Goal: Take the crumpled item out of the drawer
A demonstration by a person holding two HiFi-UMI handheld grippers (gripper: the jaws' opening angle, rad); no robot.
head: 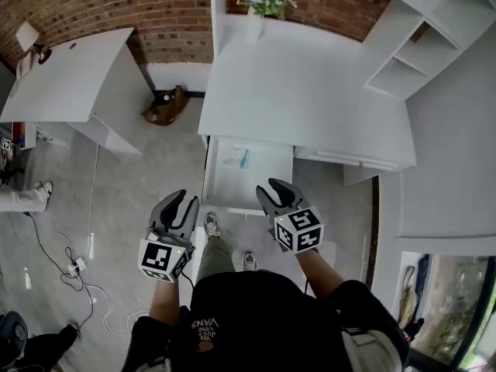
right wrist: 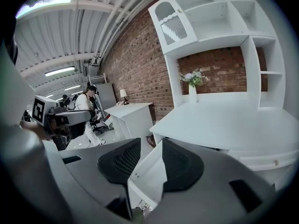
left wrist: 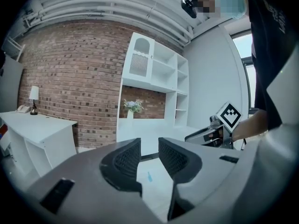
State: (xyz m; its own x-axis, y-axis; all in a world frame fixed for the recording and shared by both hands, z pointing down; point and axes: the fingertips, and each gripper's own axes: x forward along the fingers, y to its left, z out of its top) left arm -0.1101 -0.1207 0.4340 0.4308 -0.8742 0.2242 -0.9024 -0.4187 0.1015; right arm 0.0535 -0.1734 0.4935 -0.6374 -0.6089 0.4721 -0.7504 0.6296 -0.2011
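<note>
Drawer (head: 267, 173) open under the tabletop (head: 302, 91), crumpled item (head: 239, 160) inside. Left tool (head: 180, 202) and right tool (head: 277, 192) near its front edge, jaws narrowly apart, holding nothing.

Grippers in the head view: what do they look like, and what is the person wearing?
The left gripper and right gripper both have curved grey bodies with black textured jaw pads. Each carries a white cube printed with black square markers. The person wears a black short-sleeved shirt.
</note>
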